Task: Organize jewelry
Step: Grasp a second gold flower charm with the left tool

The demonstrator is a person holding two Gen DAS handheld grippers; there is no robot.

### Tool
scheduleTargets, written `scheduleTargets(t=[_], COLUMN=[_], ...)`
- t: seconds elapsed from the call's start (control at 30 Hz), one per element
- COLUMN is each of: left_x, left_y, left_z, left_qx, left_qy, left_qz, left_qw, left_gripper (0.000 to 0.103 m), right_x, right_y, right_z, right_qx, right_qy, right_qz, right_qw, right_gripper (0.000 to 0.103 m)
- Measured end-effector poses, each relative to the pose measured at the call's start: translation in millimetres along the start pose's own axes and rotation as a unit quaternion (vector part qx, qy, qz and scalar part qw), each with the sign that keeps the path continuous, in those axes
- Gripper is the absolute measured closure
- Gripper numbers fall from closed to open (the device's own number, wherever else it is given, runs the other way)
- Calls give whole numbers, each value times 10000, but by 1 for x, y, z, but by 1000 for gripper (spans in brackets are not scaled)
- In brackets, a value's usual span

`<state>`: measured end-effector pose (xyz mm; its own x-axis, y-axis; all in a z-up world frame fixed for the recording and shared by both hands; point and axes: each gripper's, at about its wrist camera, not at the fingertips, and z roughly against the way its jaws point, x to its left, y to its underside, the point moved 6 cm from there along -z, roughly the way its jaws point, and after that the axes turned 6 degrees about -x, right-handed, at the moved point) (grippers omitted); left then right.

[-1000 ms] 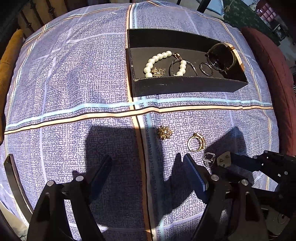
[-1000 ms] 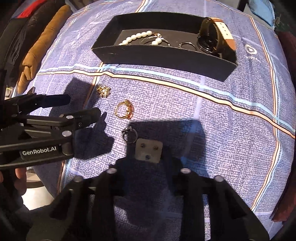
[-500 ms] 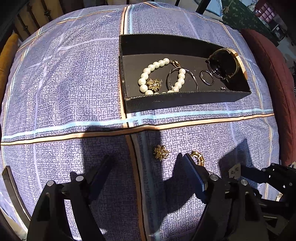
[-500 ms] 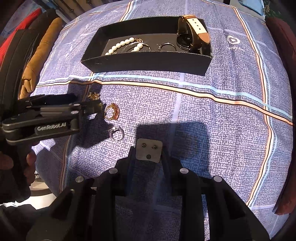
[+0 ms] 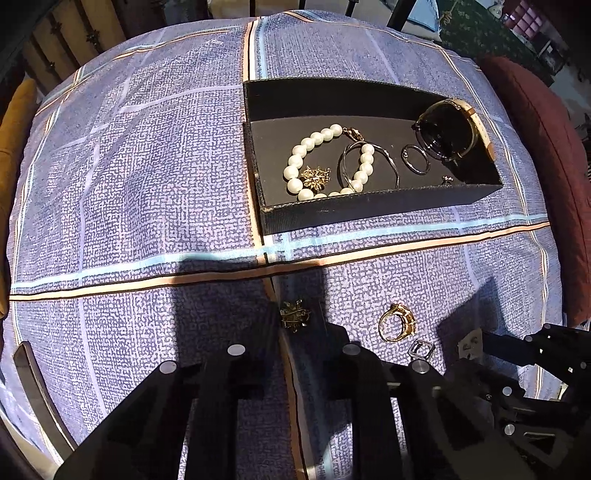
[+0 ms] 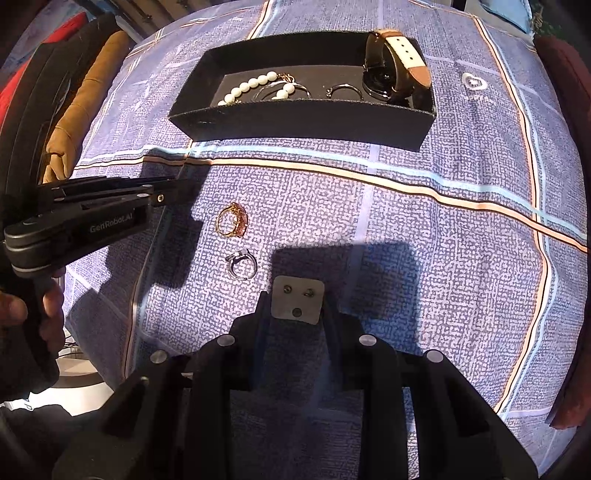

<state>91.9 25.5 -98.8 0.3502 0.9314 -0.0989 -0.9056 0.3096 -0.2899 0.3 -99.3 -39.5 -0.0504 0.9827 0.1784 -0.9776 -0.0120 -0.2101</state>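
Gold, the small flower brooch sits pinched between the left gripper, whose jaws have just been closing on it over the blue checked cloth. Just to the right of those jaws lie a gold ring and a silver ring. Ahead of them the black tray holds a pearl bracelet and a watch. The right gripper hovers near the silver ring, jaws narrowly apart around a pale plate; whether they press it I cannot tell.

Sunlit checked blue cloth, maroon cushion, perhaps dark wooden furniture behind.
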Motion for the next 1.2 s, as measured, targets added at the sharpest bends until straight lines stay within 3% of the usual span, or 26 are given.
scheduleTargets(t=[0.33, 0.57, 0.8, 1.2], left_x=[3, -2, -3, -19], left_y=[-4, 52, 70, 61], left_z=[30, 46, 52, 53], left_qx=[-231, -129, -30, -25], left_qy=[243, 357, 367, 416], left_qz=[147, 196, 200, 25], left_qw=[9993, 9991, 9991, 9991], left_gripper=[86, 86, 86, 86], right_x=[2, 5, 9, 9], right_y=[-4, -6, -3, -12], right_z=[12, 20, 19, 23], right_qx=[-168, -257, -224, -261], right_qy=[-65, -120, -157, -203], right_qz=[44, 83, 175, 200], right_qw=[9998, 9996, 9995, 9993], right_gripper=[74, 74, 74, 74])
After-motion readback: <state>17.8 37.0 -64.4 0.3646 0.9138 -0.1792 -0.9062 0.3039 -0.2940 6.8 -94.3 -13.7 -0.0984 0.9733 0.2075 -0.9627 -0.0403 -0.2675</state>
